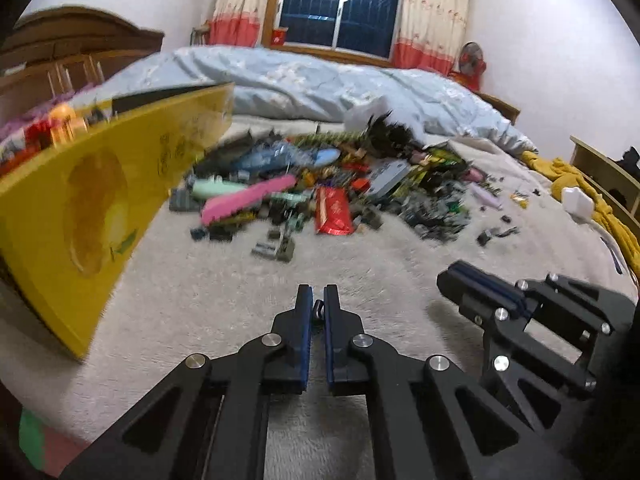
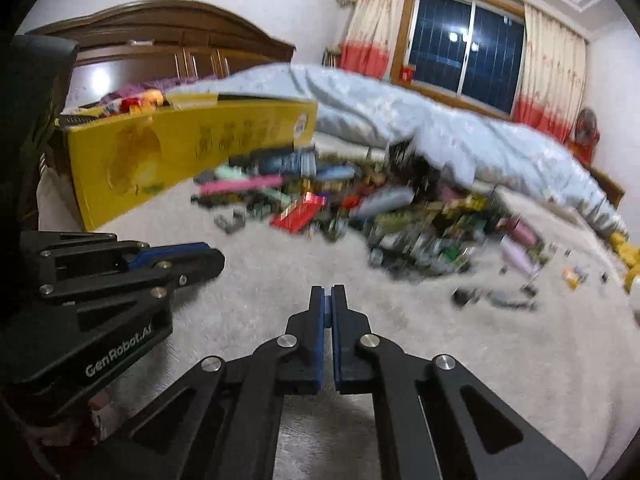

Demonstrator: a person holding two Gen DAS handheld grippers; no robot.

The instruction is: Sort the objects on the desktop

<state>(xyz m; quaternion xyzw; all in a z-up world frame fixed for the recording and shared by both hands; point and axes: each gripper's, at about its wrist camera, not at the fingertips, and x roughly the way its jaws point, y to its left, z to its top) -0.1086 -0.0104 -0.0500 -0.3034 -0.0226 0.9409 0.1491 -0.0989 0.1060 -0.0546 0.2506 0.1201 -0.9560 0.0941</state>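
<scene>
Both claws [image 1: 318, 300] [image 2: 328, 300] closed over pale blanket [image 1: 360, 264]; blurred clutter pile [image 1: 320, 184] beyond.

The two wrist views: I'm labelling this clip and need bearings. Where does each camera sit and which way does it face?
Left wrist: on the left gripper, jaws shut, looking across the bed at the clutter pile; right gripper at right.
Right wrist: on the right gripper, shut, facing the same pile; left gripper at left.
Both share the yellow box, blue quilt and window.

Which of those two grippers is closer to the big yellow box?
Left. The left gripper sits just beside the yellow box; the right gripper is on the left one's far side, away from it.
</scene>
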